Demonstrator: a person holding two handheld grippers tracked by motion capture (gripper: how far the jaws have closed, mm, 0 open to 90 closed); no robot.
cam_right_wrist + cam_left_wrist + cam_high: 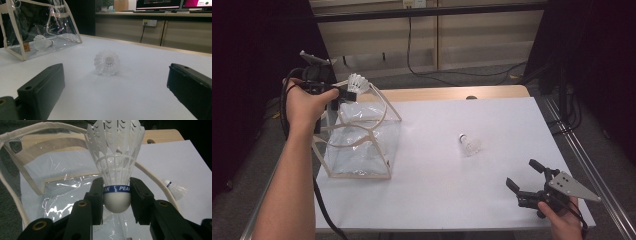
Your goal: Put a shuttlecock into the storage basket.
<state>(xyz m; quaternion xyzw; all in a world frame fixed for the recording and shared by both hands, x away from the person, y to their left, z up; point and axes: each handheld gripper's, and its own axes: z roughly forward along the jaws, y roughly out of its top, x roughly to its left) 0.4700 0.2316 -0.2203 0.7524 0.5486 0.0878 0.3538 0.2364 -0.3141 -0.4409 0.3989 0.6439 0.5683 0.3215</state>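
Observation:
My left gripper [346, 93] is shut on the round cork of a white feather shuttlecock [116, 167] with a blue band. It holds it, feathers up, over the open top of a clear plastic bag [362, 142] with cream trim at the table's left. In the right gripper view, another shuttlecock [42, 42] lies inside the bag [15, 47]. A third shuttlecock [469, 144] lies on its side on the white table right of centre. My right gripper [523, 173] rests near the front right corner, open and with nothing between its jaws, pointing toward that loose shuttlecock [107, 62].
The white sheet [452, 190] covers most of the wooden table [437, 93]. A cable [324, 210] trails from the left gripper over the front left edge. Cabinets and cables [422, 65] stand beyond the far edge.

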